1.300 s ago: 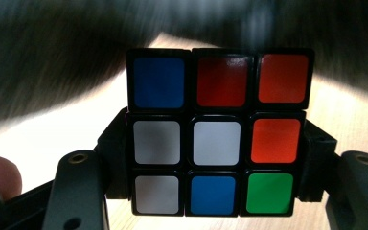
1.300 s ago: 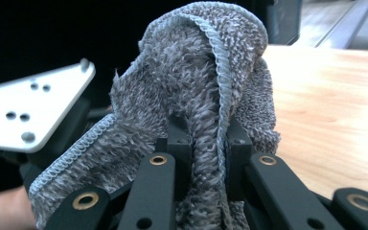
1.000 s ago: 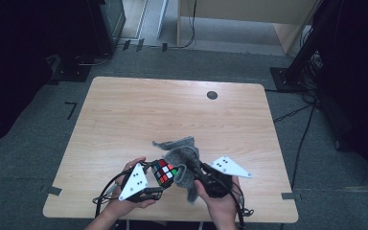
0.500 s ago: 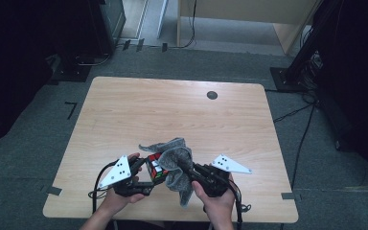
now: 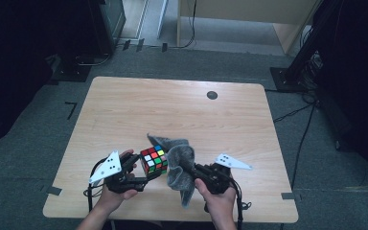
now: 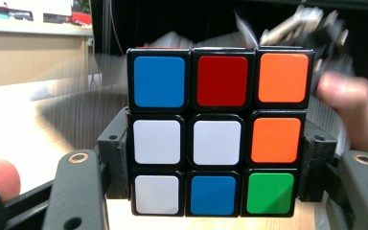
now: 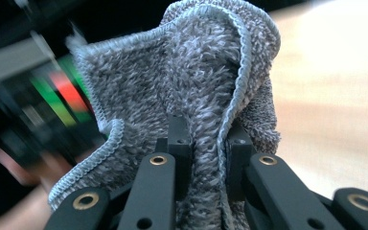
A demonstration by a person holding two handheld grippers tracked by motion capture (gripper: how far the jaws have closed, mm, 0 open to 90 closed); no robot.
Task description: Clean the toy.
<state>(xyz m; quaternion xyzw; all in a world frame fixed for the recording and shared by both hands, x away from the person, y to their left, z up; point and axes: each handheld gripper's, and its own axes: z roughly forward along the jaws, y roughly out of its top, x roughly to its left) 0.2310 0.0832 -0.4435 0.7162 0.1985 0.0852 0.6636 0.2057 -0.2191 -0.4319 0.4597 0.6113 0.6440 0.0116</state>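
Showing no lettering: cube (image 6: 218,132), cloth (image 7: 196,91)

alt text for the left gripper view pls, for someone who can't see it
A scrambled Rubik's cube sits clamped between the left gripper's two black jaws, facing the camera. Its rows read blue, red, orange; white, white, orange; white, blue, green. Behind it, blurred, are a light wooden table, a grey cloth and part of the person's other hand.

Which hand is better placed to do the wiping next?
The right. Its tool is shut on the grey cloth, which hangs right beside the puzzle cube. The left tool is clamped on that cube, so it can only hold it steady.
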